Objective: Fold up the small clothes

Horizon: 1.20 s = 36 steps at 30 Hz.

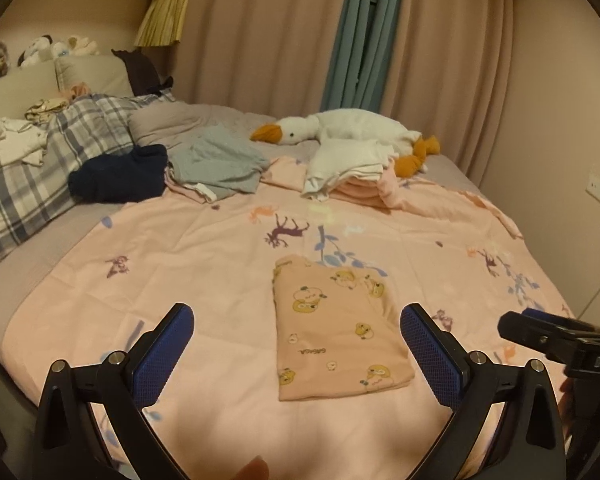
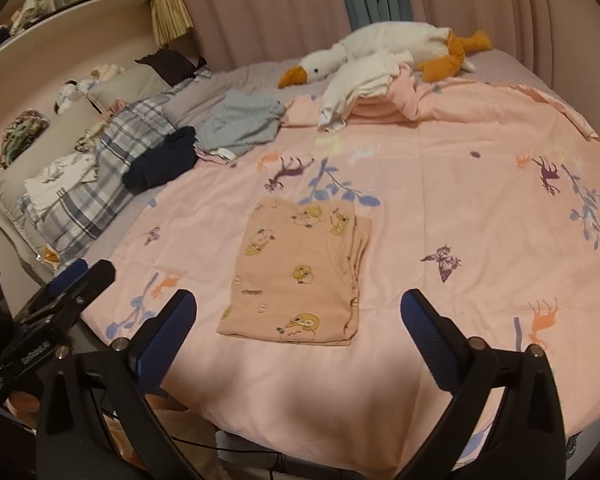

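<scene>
A small peach garment with yellow cartoon prints (image 1: pixel 336 328) lies folded into a rectangle on the pink bedspread (image 1: pixel 204 248); it also shows in the right wrist view (image 2: pixel 296 276). My left gripper (image 1: pixel 296 316) is open and empty, its blue pads either side of the garment's near end, held above it. My right gripper (image 2: pixel 298 300) is open and empty, back from the garment's near edge. The right gripper's fingers (image 1: pixel 540 332) show at the right in the left wrist view; the left gripper's fingers (image 2: pixel 76 280) show at the left in the right wrist view.
Unfolded clothes lie at the far side: a dark navy piece (image 1: pixel 120 176), a grey-blue piece (image 1: pixel 220 164), and a white and pink stack (image 1: pixel 352 172). A plush goose (image 1: pixel 352 128) lies by the curtains. Plaid pillows (image 1: pixel 40 176) sit at the left.
</scene>
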{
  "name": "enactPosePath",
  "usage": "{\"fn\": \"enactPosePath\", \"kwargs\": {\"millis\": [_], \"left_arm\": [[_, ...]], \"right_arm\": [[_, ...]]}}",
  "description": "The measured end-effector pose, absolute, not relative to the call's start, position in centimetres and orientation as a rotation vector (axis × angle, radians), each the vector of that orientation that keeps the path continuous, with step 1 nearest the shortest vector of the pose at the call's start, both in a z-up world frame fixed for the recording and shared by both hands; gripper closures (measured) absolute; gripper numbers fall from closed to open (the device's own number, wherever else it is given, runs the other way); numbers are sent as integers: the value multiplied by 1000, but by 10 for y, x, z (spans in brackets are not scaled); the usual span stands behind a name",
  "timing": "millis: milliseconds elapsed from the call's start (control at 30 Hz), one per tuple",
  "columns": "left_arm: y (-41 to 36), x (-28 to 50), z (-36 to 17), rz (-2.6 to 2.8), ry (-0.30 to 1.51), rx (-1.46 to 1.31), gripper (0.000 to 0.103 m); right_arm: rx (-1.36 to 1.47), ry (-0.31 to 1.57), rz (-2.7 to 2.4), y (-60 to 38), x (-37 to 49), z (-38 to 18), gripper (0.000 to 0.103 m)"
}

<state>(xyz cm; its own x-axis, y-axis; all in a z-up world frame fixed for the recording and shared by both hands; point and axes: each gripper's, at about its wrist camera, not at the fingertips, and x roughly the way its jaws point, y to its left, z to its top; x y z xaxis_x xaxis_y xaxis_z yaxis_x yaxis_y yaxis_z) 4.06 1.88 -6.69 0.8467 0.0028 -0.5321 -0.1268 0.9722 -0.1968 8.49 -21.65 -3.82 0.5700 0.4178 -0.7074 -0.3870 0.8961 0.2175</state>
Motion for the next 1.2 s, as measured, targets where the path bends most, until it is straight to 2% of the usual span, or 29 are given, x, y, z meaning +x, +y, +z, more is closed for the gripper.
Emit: {"fn": "enactPosePath", "kwargs": {"millis": [1200], "left_arm": [[14, 48, -72, 117, 593, -237, 1]], "right_arm": [[48, 845, 391, -218, 90, -38, 1]]}}
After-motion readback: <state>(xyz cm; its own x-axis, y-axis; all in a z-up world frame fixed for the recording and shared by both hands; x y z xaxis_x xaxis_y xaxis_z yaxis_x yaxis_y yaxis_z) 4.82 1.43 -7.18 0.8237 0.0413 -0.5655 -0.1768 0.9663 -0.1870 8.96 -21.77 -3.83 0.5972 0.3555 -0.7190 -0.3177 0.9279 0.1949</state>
